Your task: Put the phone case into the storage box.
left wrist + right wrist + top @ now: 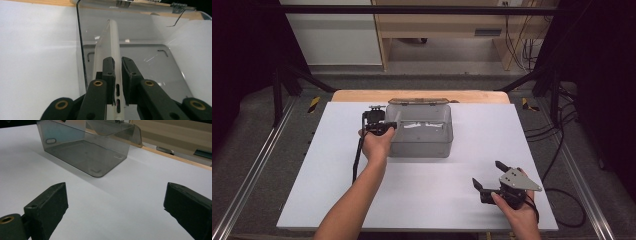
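Clear grey-tinted plastic box (419, 131): left gripper (384, 127) clamped on its left wall; right gripper (488, 181) wide open, empty, well apart toward the table's (337, 170) near edge.

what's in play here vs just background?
In play:
- clear box, open, lid tipped back
- left gripper, shut on the box's side wall
- right gripper, open, near the table's front edge

Background:
- table
- shelving behind
- floor cables

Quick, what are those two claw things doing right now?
Left gripper: jaws closed on the side wall of the clear plastic box.
Right gripper: jaws open, holding nothing, above the white table.
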